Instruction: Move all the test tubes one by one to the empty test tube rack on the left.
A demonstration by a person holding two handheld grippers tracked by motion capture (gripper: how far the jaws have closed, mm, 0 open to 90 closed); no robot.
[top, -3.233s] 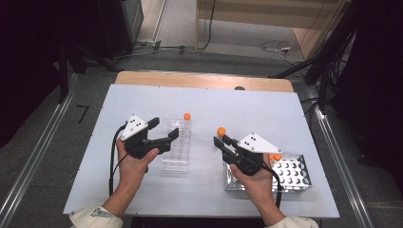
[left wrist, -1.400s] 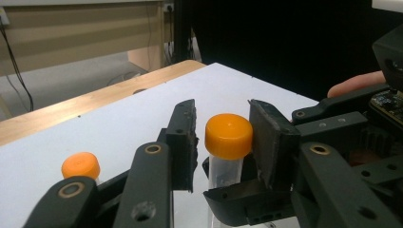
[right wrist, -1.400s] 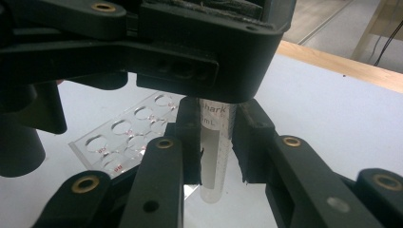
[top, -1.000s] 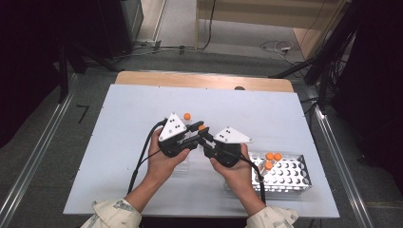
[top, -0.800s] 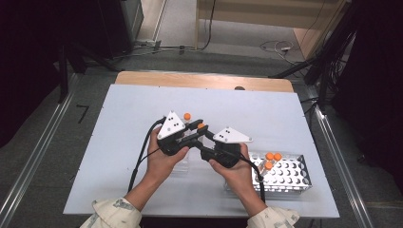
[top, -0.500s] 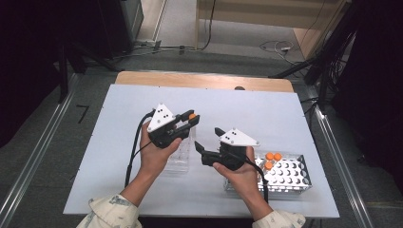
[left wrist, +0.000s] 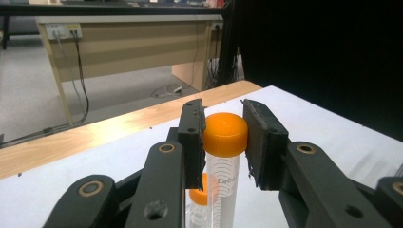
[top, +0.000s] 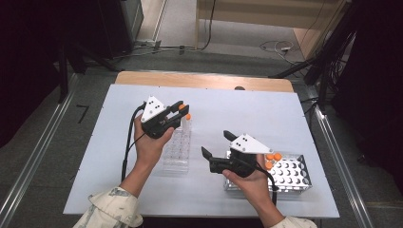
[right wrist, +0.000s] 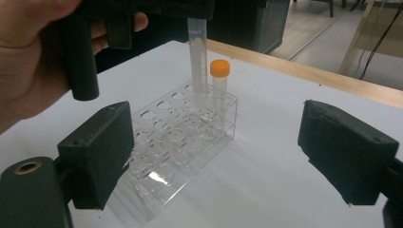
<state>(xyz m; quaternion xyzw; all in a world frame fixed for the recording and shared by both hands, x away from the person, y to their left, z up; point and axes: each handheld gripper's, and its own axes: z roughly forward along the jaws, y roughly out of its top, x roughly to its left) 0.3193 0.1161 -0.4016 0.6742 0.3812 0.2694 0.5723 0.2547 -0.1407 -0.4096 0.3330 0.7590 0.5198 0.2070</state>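
Overhead, left hand-held gripper point(left wrist: 223, 142) clamped on orange-capped tube point(left wrist: 224, 156), right hand-held gripper point(right wrist: 214, 161) just opened, empty.

Two racks stood on the table point(top: 294, 109): one clear rack point(top: 177, 148) left of the middle and one white rack point(top: 290, 173) near the right front corner. Two orange-capped tubes showed at the clear rack, one held above it point(left wrist: 224, 156) and one standing in its far end point(right wrist: 219, 92). About three orange caps point(top: 272, 159) sat at the white rack's left end, the exact number being hard to tell.
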